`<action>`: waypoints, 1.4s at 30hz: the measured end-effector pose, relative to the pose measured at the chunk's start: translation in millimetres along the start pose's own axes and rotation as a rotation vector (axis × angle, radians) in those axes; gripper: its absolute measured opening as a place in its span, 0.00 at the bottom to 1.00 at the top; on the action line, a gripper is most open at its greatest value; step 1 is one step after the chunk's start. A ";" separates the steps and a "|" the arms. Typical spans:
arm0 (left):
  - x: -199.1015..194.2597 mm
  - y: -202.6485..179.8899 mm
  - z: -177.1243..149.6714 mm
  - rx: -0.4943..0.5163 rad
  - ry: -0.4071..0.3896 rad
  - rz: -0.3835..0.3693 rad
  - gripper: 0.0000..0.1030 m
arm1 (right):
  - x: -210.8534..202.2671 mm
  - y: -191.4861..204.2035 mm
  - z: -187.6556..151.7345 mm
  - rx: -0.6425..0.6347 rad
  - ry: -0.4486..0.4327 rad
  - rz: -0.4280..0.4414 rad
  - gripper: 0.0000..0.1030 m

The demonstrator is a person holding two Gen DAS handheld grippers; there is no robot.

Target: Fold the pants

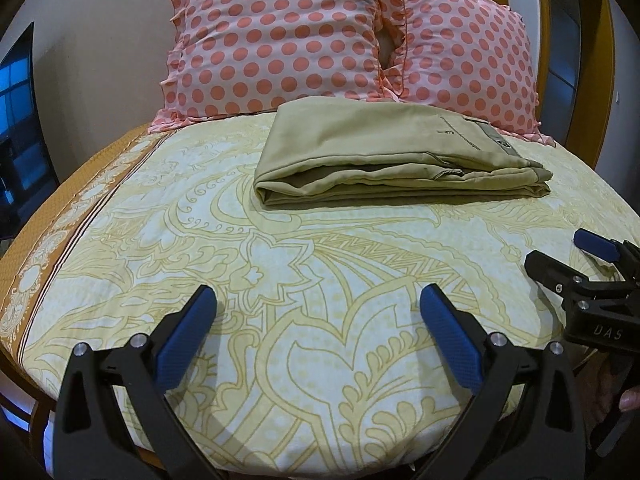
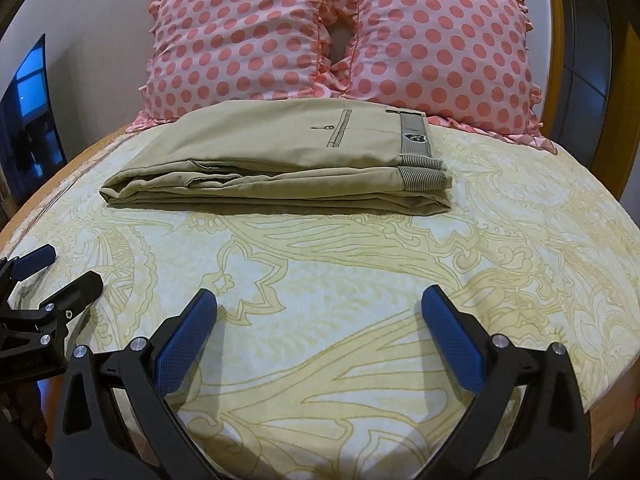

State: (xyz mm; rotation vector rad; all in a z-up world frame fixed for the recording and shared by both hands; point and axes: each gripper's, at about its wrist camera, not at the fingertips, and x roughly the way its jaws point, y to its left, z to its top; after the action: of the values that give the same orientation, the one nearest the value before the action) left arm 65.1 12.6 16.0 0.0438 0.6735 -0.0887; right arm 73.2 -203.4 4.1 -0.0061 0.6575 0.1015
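Left wrist view, left to right: dark window (image 1: 18, 120) at 9 o'clock, wall behind. Left tool (image 1: 318, 320) at 6 o'clock, blue pads (image 1: 186, 340) spread wide, nothing between them, hovering over the bed sheet (image 1: 280, 260) with yellow floral print. Khaki pants (image 1: 396, 152) at 12 to 1 o'clock, folded into a flat stack, lying on the sheet well apart from the tool. Two pink polka-dot pillows (image 1: 280, 36) stand just behind the pants at 12 o'clock, touching each other. Right tool (image 1: 560, 252) enters at 3 o'clock, one blue pad and one black finger apart, empty.

Right wrist view, left to right: window (image 2: 32, 112) at 9 o'clock. Left tool (image 2: 68, 266) at 8 o'clock, fingers parted, holding nothing. Right tool (image 2: 318, 320) at 6 o'clock, pads (image 2: 454, 340) wide, empty, above the sheet (image 2: 360, 280). Pants (image 2: 288, 160) at 11 to 12 o'clock, folded, back pocket with button and striped waistband with a dark label facing up at the right end. Pillows (image 2: 436, 40) just behind at 12 o'clock. Wooden frame (image 2: 636, 92) at 2 o'clock.
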 end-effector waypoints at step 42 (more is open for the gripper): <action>0.2 -0.6 0.4 0.000 0.008 0.004 0.98 | 0.8 -2.3 0.0 -0.004 -0.002 0.005 0.99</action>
State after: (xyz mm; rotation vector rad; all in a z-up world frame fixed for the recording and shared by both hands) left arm 65.5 12.0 16.2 0.0456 0.6817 -0.0851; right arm 74.0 -205.6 3.6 -0.0081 0.6551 0.1078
